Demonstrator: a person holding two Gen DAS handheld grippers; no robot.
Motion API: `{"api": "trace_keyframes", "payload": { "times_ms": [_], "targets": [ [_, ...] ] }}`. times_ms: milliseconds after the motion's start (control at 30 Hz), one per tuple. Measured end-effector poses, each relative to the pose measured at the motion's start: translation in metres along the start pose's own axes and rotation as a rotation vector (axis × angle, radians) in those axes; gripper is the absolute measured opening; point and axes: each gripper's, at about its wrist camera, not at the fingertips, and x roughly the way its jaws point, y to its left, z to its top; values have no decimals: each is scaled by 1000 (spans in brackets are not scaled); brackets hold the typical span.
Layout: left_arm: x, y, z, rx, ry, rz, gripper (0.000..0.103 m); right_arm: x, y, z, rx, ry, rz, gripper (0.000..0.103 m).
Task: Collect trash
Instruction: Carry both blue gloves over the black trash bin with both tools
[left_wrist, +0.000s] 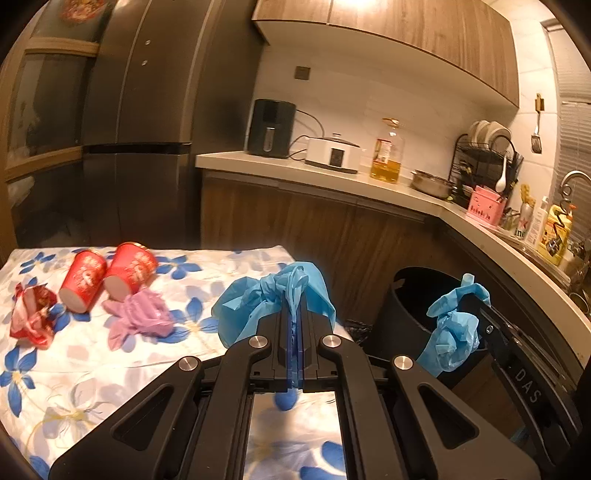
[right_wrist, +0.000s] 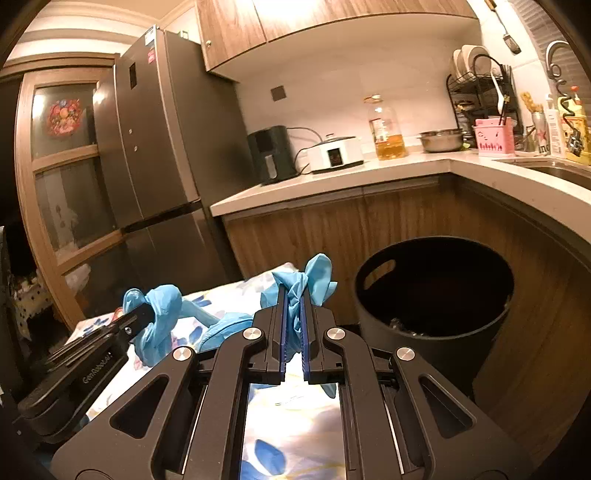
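Left hand-held gripper (left_wrist: 294, 314) pinches a limp blue glove (left_wrist: 275, 295) over the surface (left_wrist: 184, 354); right hand-held gripper (right_wrist: 293, 314) pinches another (right_wrist: 306, 284) near the bin (right_wrist: 436, 295) at 2 o'clock. Light, floppy, slippery: best held mid-bunch.

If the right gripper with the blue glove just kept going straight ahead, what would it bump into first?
Probably the wooden cabinet front under the counter, left of the black bin. The right gripper points past the table's far edge; depth is unclear.

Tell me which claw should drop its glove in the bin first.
Right, probably. The right claw holds its blue glove close beside the black bin, near its rim. The left claw, shut on the other blue glove, is over the floral tablecloth, farther from the bin.
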Motion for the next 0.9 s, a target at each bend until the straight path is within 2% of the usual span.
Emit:
{"api": "trace_keyframes", "payload": {
  "times_ms": [900],
  "targets": [
    [35,-107,13,140,-12,-115,1,-18,-95,29,48,-75,-144,6]
  ]
}}
